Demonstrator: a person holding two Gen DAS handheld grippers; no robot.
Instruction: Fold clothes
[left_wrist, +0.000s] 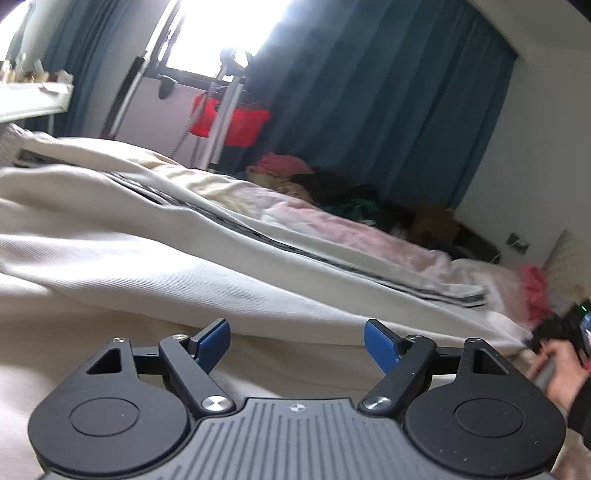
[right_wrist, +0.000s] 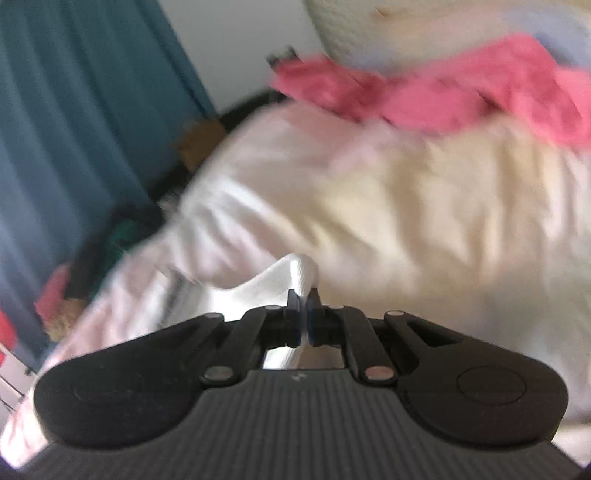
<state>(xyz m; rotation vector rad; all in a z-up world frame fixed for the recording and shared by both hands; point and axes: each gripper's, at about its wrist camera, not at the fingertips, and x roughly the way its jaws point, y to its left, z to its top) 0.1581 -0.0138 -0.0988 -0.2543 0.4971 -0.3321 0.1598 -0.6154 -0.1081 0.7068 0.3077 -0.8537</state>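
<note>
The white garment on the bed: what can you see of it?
The white garment looks like ribbed or twilled cloth, cream-white, with a dark striped band running along it. It lies spread and rumpled across the bed, over pinkish bedding. One bunched fold is pinched between the shut fingers of the right gripper. The left gripper is open just short of its near edge, not touching it. What kind of garment it is cannot be told.

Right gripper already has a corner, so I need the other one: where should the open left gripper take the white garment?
Take the near edge of the white garment, where it rolls over just ahead of the open left gripper. Come in low and straight along the bed; that raised fold gives the fingers a lip. The right gripper pinches its own white fold.
</note>
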